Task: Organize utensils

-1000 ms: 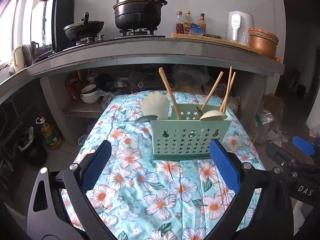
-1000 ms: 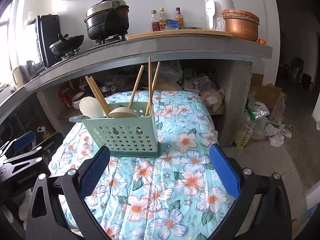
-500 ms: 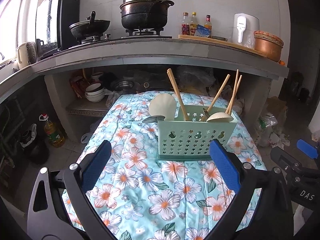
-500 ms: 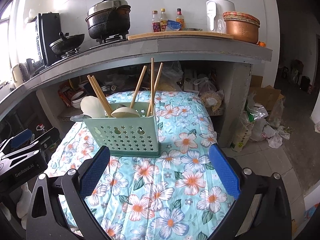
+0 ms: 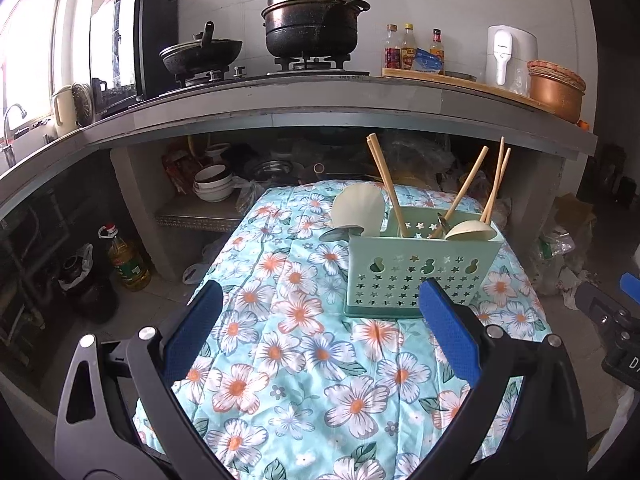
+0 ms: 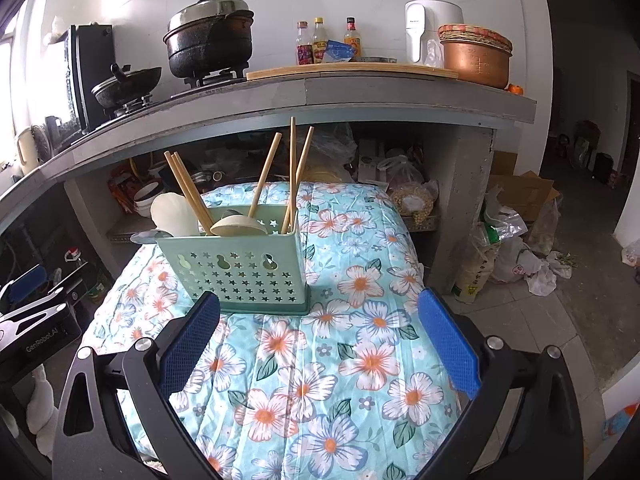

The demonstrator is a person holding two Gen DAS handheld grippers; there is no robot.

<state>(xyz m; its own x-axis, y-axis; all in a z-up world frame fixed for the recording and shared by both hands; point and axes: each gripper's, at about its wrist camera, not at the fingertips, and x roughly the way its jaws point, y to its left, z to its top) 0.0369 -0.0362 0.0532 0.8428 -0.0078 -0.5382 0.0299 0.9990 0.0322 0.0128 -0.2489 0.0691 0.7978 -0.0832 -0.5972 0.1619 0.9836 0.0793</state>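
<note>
The pale green perforated plastic utensil caddy (image 5: 416,276) stands upright on the floral turquoise tablecloth (image 5: 304,360), holding wooden chopsticks (image 5: 386,184) and a cream ladle (image 5: 472,231). A grey concrete counter (image 5: 320,100) overhangs behind. Left gripper (image 5: 320,344) and right gripper (image 6: 318,340): fingers spread wide, empty, near the caddy.

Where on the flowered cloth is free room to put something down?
Free: the floral cloth between the open right gripper and the green star-punched plastic caddy, and right of the caddy. Crowded: inside it, wooden chopsticks and pale spoons.
</note>
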